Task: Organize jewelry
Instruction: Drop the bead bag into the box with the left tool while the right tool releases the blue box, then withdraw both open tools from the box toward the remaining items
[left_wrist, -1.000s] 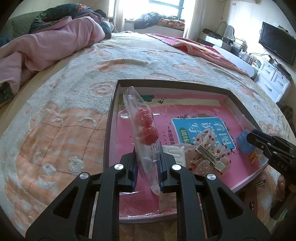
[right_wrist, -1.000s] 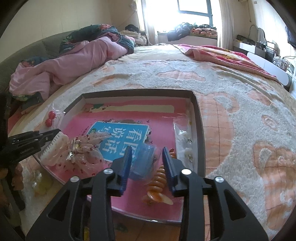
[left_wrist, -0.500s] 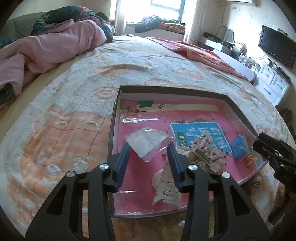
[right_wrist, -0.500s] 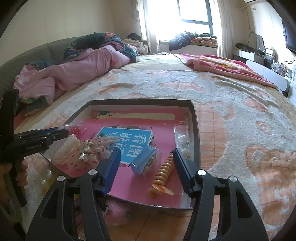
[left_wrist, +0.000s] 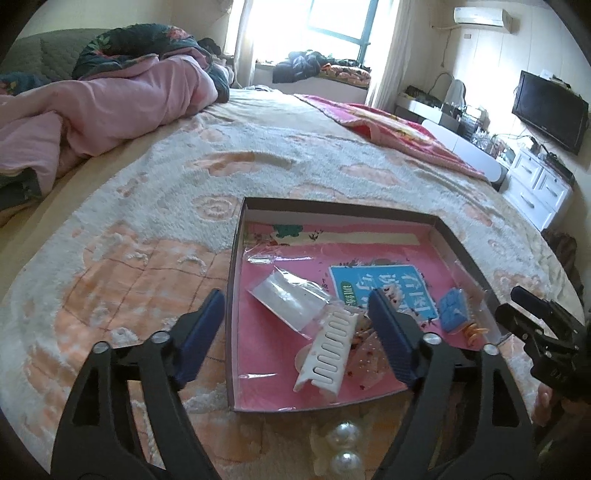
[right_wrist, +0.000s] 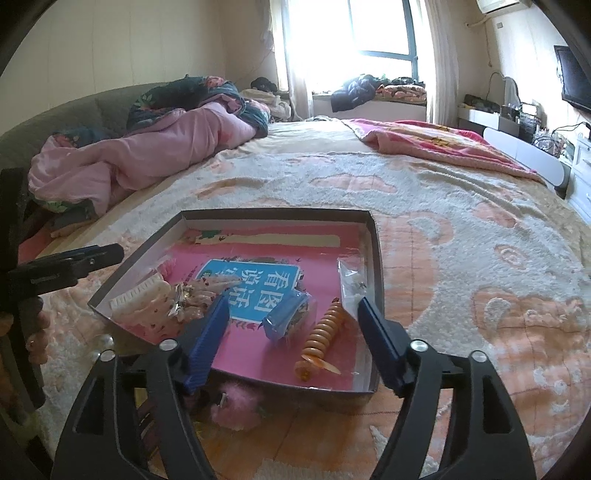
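A shallow dark-rimmed tray with a pink lining lies on the bed. In it are a clear plastic bag, a white claw clip, a blue packet, an orange spiral hair tie and a small clear bag of earrings. My left gripper hovers above the tray's near left part, jaws opening, touching nothing. Above the near right part my right gripper is also opening, with the blue packet lying free below it. Each gripper shows in the other's view, the right gripper and the left gripper.
Pearl ornaments and a pink fluffy piece lie on the bedspread outside the tray's near edge. Pink quilts are heaped at the far left. A dresser and television stand at the right. A hand holds the left tool.
The left gripper let go of the clear bag, which now lies in the tray. The right gripper released the blue packet. Both sets of jaws widened and both grippers drew back and up.
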